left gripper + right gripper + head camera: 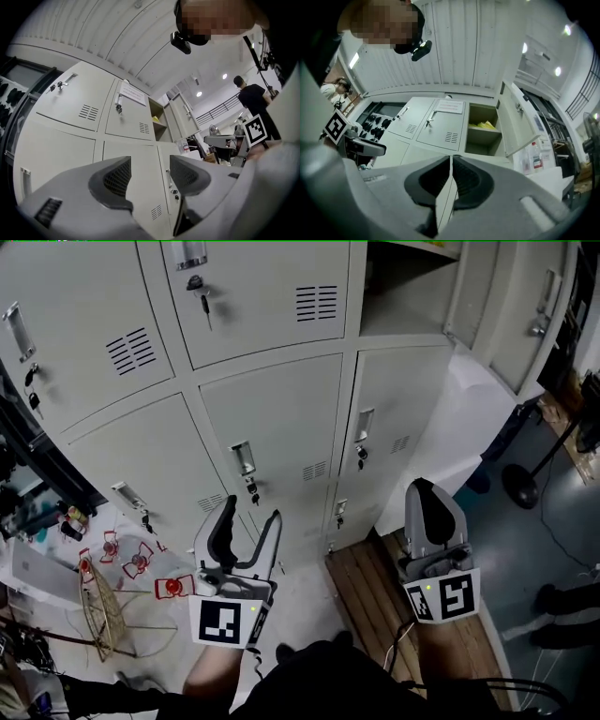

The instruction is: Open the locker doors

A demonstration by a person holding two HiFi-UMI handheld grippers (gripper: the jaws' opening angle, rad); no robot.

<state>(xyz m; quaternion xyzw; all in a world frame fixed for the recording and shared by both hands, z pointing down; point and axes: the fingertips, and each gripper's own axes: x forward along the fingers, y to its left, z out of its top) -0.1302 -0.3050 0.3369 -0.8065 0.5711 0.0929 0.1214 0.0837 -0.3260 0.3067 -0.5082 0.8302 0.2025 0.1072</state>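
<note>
A grey bank of lockers (277, 423) fills the head view. Its upper right compartment (403, 287) stands open, with the door (511, 320) swung out to the right. The other doors in view are closed, with keys hanging under their handles (244, 460). My left gripper (248, 521) is open and holds nothing, well short of the middle door. My right gripper (433, 498) is shut on nothing, in front of the lower right door (394, 409). In the right gripper view the shut gripper (451, 161) points at the lockers, below the open compartment (483, 126) that holds something yellow.
Wooden boards (375, 596) lie on the floor below the right gripper. A round stand base (520, 486) sits at the right. Red items (141, 563) and a wire rack (103, 615) lie at the left. A person in black (253, 101) stands far off.
</note>
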